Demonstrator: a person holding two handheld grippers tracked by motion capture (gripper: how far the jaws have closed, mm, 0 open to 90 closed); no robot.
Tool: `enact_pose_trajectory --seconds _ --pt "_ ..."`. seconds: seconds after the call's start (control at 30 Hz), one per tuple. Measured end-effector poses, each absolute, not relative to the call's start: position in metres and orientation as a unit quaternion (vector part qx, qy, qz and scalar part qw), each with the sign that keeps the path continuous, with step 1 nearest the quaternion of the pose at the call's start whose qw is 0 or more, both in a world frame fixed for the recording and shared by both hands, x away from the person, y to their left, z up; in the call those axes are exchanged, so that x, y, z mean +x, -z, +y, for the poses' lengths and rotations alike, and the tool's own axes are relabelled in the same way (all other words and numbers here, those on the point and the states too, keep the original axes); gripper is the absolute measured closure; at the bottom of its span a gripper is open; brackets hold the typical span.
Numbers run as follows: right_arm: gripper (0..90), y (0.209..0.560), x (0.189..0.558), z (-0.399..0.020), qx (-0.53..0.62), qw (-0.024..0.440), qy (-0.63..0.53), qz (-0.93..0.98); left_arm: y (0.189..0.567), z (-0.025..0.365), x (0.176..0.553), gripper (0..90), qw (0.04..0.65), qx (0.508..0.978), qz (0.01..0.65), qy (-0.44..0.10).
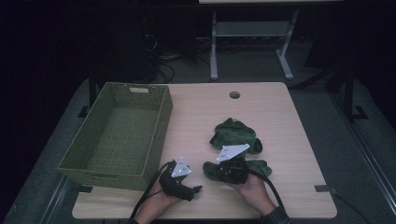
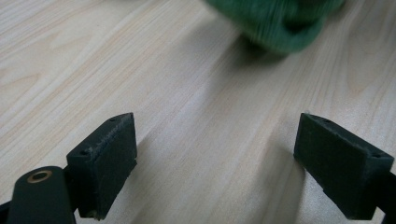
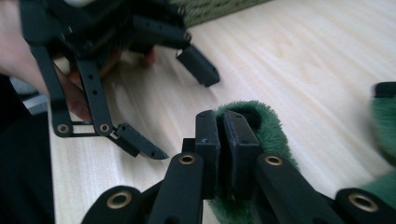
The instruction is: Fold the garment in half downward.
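A green plush cloth (image 1: 233, 133) lies crumpled on the wooden table (image 1: 280, 107), right of centre. My right gripper (image 1: 217, 170) sits at the cloth's near edge, shut on a fold of it. In the right gripper view the two pads (image 3: 208, 133) pinch the green plush (image 3: 271, 126) between them. My left gripper (image 1: 194, 187) rests just left of it near the table's front edge, open and holding nothing. The left gripper view has its jaws (image 2: 219, 140) spread wide over bare wood, with the cloth (image 2: 280, 23) ahead. The left gripper (image 3: 180, 114) also appears open in the right gripper view.
A green woven basket (image 1: 107, 175) stands on the left part of the table, with nothing visible inside. A round cable hole (image 1: 234, 94) sits near the table's far edge. Beyond the table stand a metal frame (image 1: 215, 56) and cables on the floor.
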State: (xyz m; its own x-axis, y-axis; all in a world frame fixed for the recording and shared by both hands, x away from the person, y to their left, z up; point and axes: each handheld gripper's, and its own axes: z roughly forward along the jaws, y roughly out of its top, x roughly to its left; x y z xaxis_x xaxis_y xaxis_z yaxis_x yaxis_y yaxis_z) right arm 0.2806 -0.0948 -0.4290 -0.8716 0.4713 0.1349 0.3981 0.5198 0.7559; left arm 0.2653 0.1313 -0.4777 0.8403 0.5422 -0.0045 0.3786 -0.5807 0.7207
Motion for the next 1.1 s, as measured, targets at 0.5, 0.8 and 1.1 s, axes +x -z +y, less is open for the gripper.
enact_pose_trajectory --seconds 0.5,0.8,1.1 --pt "83.5 0.413 0.281 -0.157 0.306 0.076 -0.451 0.835 0.477 0.132 0.266 12.4 0.375 0.883 0.259 -0.110" --pt "73.3 0.431 0.286 -0.178 0.348 0.090 -0.405 0.840 0.477 0.132 0.266 12.4 0.374 0.884 0.258 -0.109" --pt "72.4 0.419 0.287 -0.198 0.367 0.121 -0.402 0.830 0.477 0.132 0.266 12.4 0.374 0.884 0.257 -0.109"
